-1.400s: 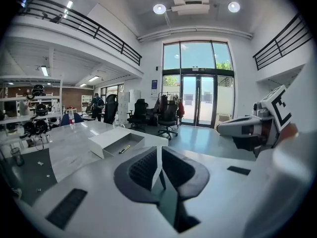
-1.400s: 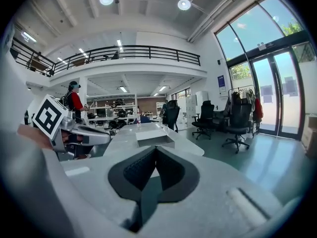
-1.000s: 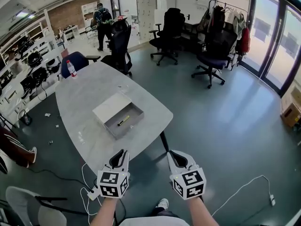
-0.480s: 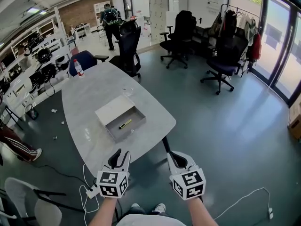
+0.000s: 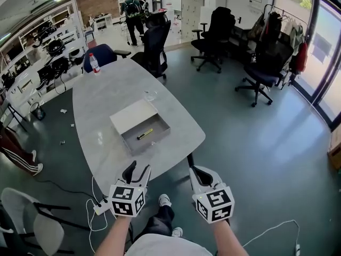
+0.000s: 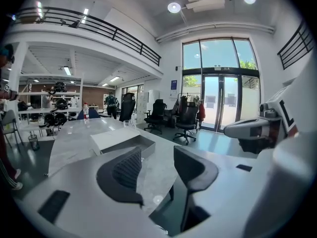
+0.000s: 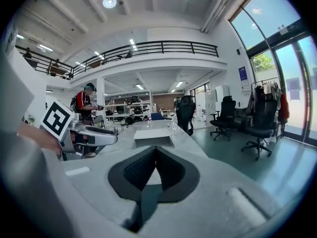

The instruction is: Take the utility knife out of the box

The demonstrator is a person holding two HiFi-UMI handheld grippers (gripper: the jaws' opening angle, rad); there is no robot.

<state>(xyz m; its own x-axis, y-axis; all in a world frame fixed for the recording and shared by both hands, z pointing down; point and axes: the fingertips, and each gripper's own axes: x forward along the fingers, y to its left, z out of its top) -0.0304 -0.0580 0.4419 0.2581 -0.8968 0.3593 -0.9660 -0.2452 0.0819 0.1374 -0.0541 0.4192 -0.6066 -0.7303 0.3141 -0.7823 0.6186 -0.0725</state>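
Fingers (image 5: 129,172) of the left gripper (image 5: 137,170), just spread and empty, hang nearer the box (image 5: 157,128) than the clenched, empty right gripper (image 5: 197,176), and inside that box the yellow utility knife (image 5: 144,134) lies crosswise, well ahead.

Grey rounded table (image 5: 106,108), centre-left of the head view, open grey box (image 5: 136,144) at mid-table, white lid (image 5: 130,117) touching its upper-left side, clear glass (image 5: 151,95) just beyond, water bottle (image 5: 94,64) upright at the far upper-left end.
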